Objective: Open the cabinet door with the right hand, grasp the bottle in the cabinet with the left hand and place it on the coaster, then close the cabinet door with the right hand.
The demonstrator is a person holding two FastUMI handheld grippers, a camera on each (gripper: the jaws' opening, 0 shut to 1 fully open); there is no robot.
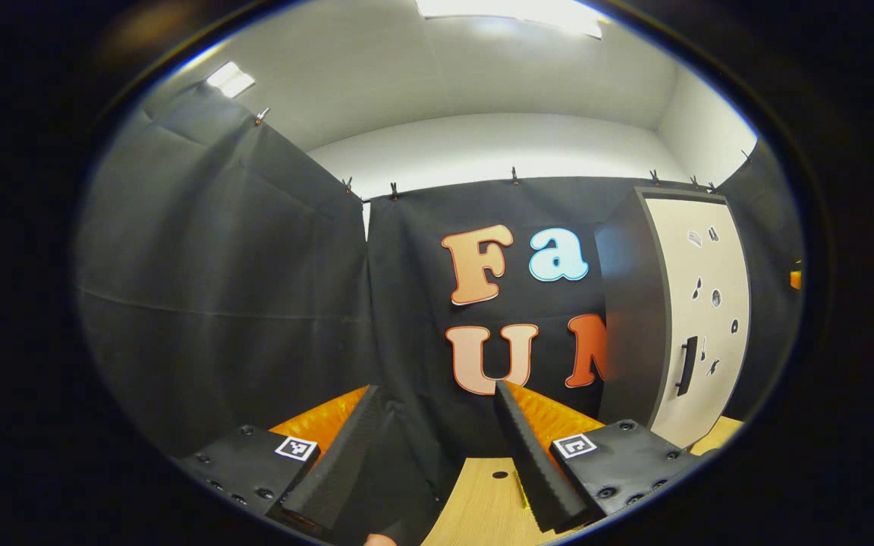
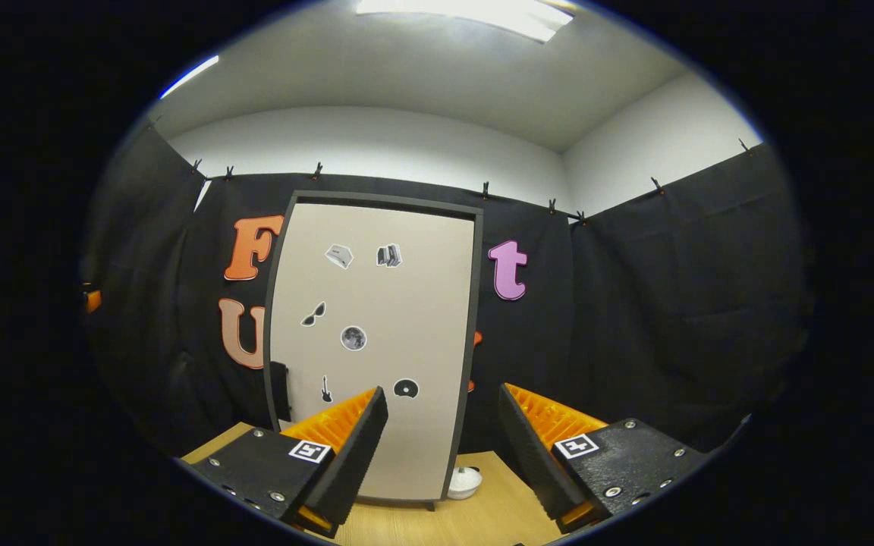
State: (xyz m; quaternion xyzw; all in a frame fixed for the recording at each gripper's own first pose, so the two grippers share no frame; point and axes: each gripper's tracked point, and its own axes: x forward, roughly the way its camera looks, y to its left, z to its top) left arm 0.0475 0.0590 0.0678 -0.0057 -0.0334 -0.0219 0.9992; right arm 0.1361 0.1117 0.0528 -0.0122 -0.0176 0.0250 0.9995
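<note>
On pale wood-grain table [image 2: 475, 523], tall flat-fronted cabinet [image 2: 376, 349] with closed beige door; ribbed fingers of both grippers wide, empty.

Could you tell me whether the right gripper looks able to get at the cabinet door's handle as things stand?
Probably yes. The right gripper is open and empty, facing the shut cabinet door. The handle sits at the door's left edge, with nothing between it and the fingers, so shifting left should reach it.

One cabinet [image 2: 376, 341] with one closed door [image 1: 699, 311] and one handle [image 1: 686, 366]. Seven stickers [image 2: 353, 337] on the door. One white coaster [image 2: 464, 482] on one tabletop [image 2: 475, 516].
</note>
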